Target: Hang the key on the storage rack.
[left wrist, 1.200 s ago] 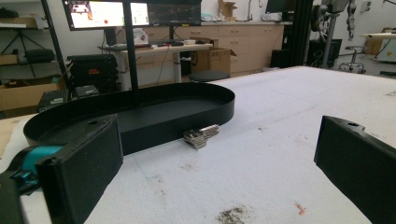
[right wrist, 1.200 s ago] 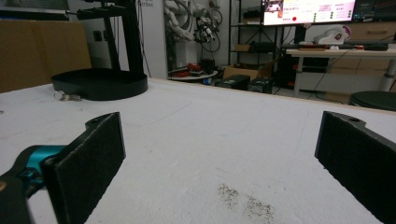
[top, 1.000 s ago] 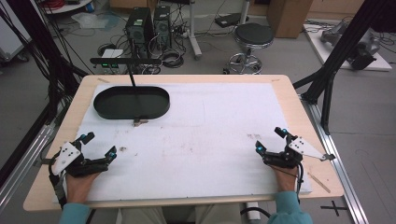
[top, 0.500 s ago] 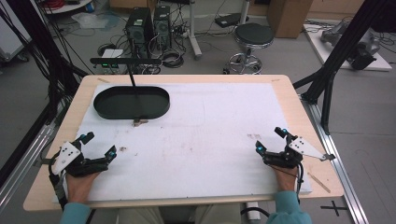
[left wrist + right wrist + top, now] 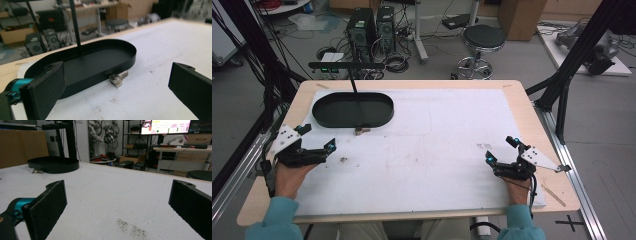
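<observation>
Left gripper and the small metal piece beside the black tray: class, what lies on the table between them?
Nothing but bare white mat. In the left gripper view, the open left gripper faces the metal piece across clear mat.

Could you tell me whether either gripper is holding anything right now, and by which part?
Nothing is held: the left gripper and right gripper both stand open and empty.

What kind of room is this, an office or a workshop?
Probably a robotics lab or workshop. A person at a table holds a claw in each hand, computer towers and loose cables sit on the floor, and a monitor hangs behind.
</observation>
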